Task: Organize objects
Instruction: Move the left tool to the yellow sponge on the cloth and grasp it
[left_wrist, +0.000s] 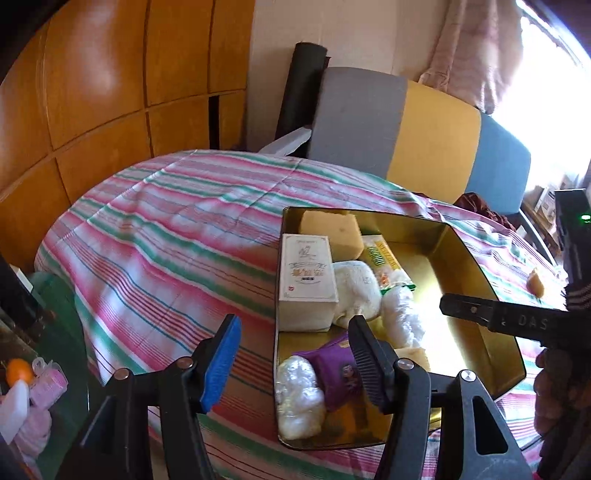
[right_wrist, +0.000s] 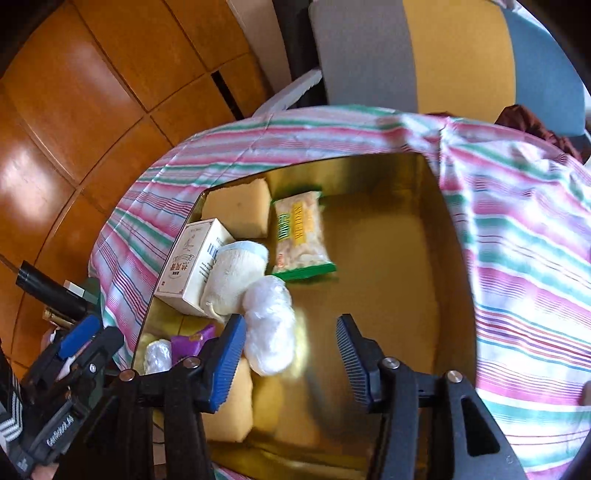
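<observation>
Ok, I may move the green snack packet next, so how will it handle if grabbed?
The snack packet is probably light and floppy: a thin puffed wrapper with visible pieces inside. Its glossy film looks slippery, and a hard squeeze might crush the contents.

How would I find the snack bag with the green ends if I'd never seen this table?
Look in the gold tin tray on the striped cloth. The snack bag lies flat on the tray floor, beside the yellow sponge. It alone has green ends and a clear middle showing pale puffs.

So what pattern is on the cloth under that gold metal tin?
Pink, green and white stripes on the cloth, clearest in the left wrist view.
</observation>
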